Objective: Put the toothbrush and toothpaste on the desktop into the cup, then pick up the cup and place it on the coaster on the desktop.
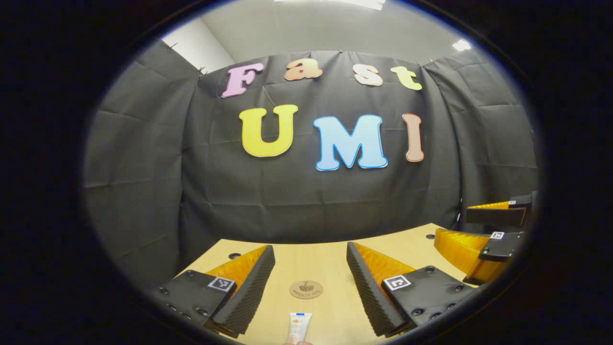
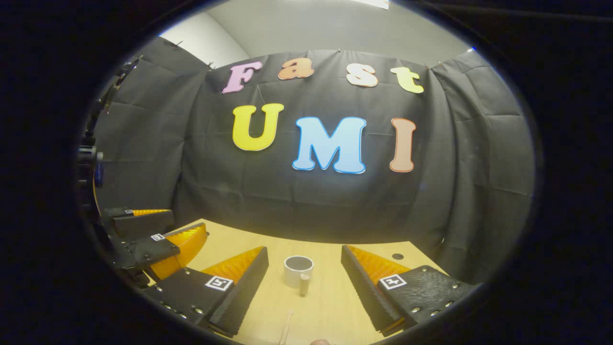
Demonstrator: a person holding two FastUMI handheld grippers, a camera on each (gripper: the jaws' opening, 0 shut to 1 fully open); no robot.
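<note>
In the left gripper view the left tool stands wide open, holding nothing, above the wooden surface. The round coaster lies between its fingers, and the toothpaste lies nearer the surface's near edge. In the right gripper view the right tool is likewise wide open and empty, with the cup upright ahead and the toothbrush lying nearer
</note>
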